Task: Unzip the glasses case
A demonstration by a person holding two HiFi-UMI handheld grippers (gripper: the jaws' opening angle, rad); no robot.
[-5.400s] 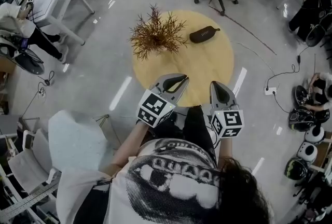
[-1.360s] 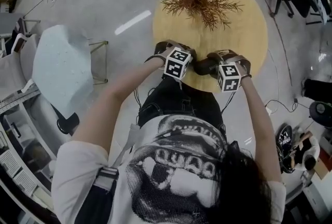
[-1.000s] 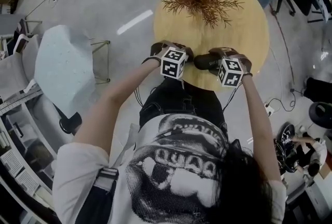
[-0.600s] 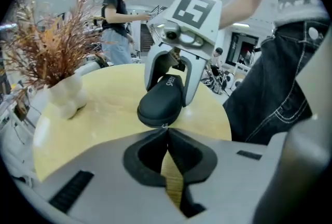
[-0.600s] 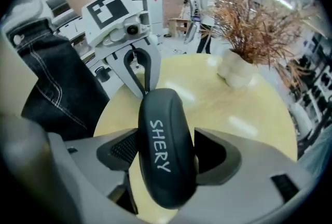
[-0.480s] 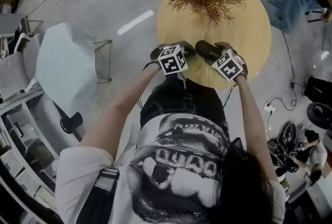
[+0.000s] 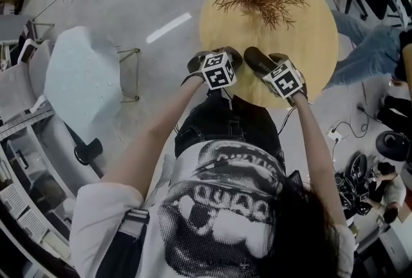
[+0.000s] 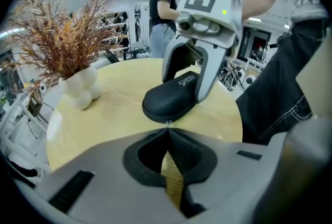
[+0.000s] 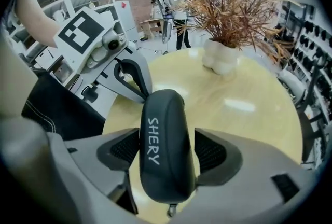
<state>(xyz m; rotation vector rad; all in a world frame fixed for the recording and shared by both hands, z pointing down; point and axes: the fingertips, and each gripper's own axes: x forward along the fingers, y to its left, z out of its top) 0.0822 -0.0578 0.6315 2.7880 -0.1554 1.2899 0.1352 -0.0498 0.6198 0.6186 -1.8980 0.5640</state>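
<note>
At the near edge of the bench (image 7: pixel 302 26) the right gripper (image 9: pixel 167 155) clamps the glasses case (image 8: pixel 168 101) across its middle, the left gripper (image 8: pixel 167 132) pinched shut on the zip pull (image 8: pixel 167 124) at its end (seam apparently closed), so the unzipping itself is not yet done.

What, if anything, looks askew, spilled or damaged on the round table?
Nothing stands out. The vase of dried twigs stands upright; the right gripper clamps the glasses case, and the left gripper pinches what looks like its zip pull.
</note>
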